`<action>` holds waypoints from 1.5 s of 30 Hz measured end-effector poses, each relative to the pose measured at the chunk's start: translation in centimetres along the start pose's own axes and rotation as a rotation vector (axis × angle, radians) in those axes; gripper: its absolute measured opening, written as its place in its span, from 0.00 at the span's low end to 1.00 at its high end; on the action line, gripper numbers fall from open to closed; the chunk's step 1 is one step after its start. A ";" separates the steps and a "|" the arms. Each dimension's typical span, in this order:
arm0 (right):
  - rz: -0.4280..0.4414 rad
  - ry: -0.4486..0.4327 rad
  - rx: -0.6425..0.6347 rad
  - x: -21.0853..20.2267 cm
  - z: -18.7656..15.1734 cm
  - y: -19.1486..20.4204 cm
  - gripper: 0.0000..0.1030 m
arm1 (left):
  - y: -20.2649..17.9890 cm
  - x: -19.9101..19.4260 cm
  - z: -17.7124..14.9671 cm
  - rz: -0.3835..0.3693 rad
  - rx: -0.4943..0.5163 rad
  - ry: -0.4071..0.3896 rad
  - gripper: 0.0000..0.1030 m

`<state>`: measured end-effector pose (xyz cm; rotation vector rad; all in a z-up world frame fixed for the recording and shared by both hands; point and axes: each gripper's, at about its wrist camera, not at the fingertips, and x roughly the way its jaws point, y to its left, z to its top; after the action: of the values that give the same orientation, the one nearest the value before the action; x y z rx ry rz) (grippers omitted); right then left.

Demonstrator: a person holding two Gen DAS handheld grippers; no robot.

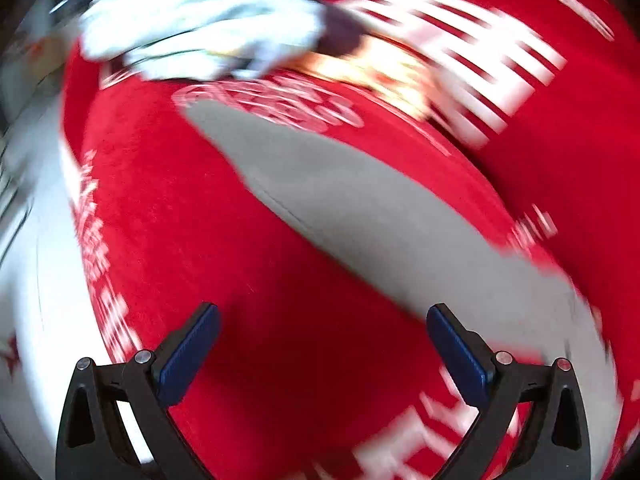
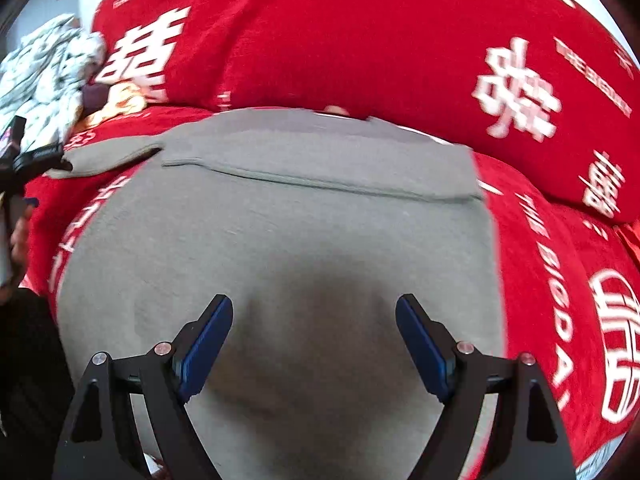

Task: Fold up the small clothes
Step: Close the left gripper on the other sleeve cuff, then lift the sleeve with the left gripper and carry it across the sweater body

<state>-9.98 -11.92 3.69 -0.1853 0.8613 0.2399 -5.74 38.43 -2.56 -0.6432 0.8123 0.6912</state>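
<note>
A grey garment (image 2: 280,248) lies flat on a red bedspread with white characters (image 2: 360,40); its far part is folded over and a sleeve (image 2: 108,156) sticks out to the left. My right gripper (image 2: 314,312) is open and empty, just above the garment's near part. In the blurred left wrist view the grey sleeve (image 1: 360,208) runs diagonally across the red bedspread (image 1: 180,220). My left gripper (image 1: 322,320) is open and empty, over red cloth beside the sleeve. The left gripper also shows at the left edge of the right wrist view (image 2: 24,160).
A crumpled white patterned garment (image 1: 208,16) lies at the far end, also in the right wrist view (image 2: 48,80), with a dark and orange item (image 2: 112,100) beside it. A red pillow (image 2: 520,100) lies behind the grey garment. The bed edge shows at left (image 1: 32,280).
</note>
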 end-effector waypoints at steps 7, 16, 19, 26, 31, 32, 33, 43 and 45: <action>0.037 0.047 -0.110 2.4 1.9 5.6 0.83 | 3.4 4.5 5.2 -0.006 -0.149 -0.021 1.00; 0.010 0.115 -0.179 4.8 4.5 8.6 0.83 | 1.6 6.7 7.4 -0.102 -0.101 -0.021 0.10; 0.034 0.088 -0.185 5.1 6.8 9.6 0.83 | 1.5 6.0 7.3 -0.095 -0.097 -0.040 0.10; 0.107 0.003 -0.228 7.9 15.2 14.2 0.83 | 4.2 3.4 6.9 -0.209 -0.139 -0.090 0.10; 0.152 0.078 -0.196 13.8 19.8 18.4 0.83 | 4.8 5.2 7.1 -0.227 -0.151 -0.037 0.10; 0.145 0.086 -0.187 15.1 20.6 19.2 0.83 | 4.9 5.2 7.1 -0.228 -0.151 -0.037 0.10; 0.137 0.089 -0.182 16.0 21.2 19.8 0.83 | 4.9 5.2 7.1 -0.231 -0.152 -0.039 0.10; 0.151 0.194 -0.337 21.6 20.1 26.5 0.85 | 5.8 3.7 7.8 -0.203 -0.175 -0.115 0.09; 0.177 0.123 -0.330 19.1 19.8 26.1 0.85 | 5.4 3.8 7.7 -0.187 -0.157 -0.114 0.09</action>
<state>9.05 20.74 -0.03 -0.4358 0.9578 0.5411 -4.67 48.56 -2.91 -0.8037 0.5879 0.6194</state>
